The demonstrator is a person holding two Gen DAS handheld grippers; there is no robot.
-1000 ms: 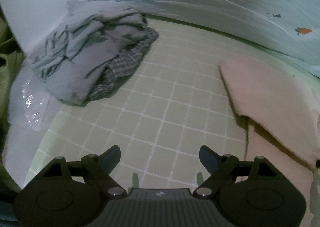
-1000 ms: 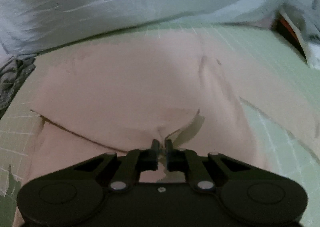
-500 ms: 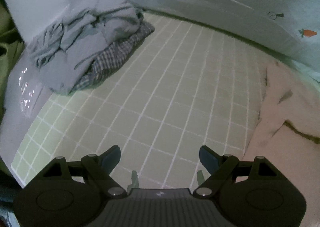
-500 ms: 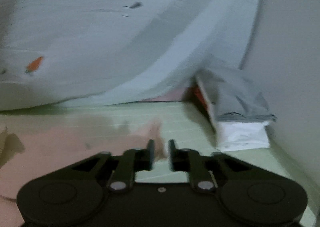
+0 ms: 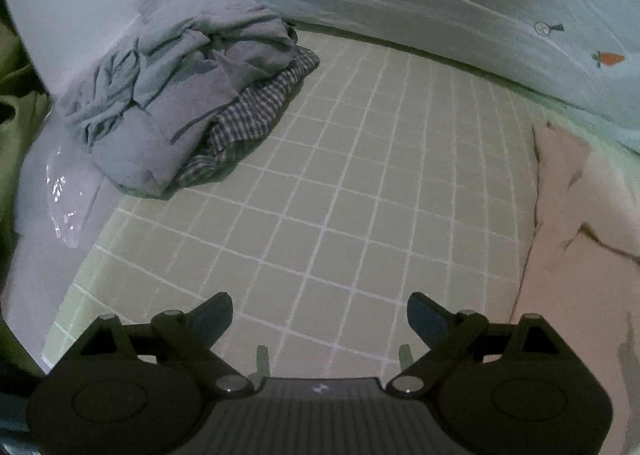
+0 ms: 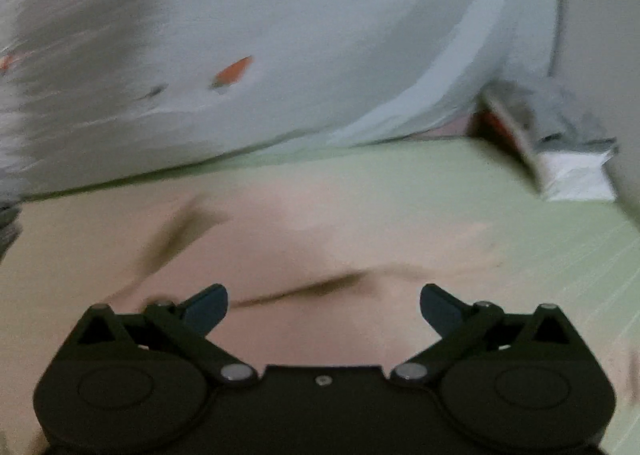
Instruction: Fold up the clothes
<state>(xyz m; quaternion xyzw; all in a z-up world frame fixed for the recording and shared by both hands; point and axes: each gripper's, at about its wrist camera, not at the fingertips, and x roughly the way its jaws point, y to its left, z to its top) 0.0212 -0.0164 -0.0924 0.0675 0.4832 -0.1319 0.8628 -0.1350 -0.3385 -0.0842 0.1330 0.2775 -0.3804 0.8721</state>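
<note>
Left gripper (image 5: 320,315): jaws spread wide, nothing between them, nothing touched. It hangs over bare green gridded sheet (image 5: 360,175) on the bed. Blue pads on the fingertips (image 5: 212,315) both visible and clear of cloth.

Right gripper (image 6: 324,307): also spread wide, holding nothing. It sits over the pink garment (image 6: 280,247), which fills the gap between the fingers in view; can't tell if the tips are touching the fabric or just above it. View is motion-blurred.

Pink garment: lies spread flat on the sheet, a dark crease line running across it just ahead of the right gripper and a second fold shadow up and to the left. In the left wrist view its edge (image 5: 568,235) shows at the right side, with a layered flap edge, well apart from the left gripper's jaws.

Other laundry: a crumpled grey-blue pile (image 5: 180,95) at the far left of the sheet, lying on top of a checked garment (image 5: 260,111) that sticks out underneath. Well apart from the pink garment.

Behind: pale quilt with carrot print (image 5: 440,7) along the far edge of the sheet. Right wrist view shows a folded stack (image 6: 560,147), grey on white, at the far right corner, blurred.
</note>
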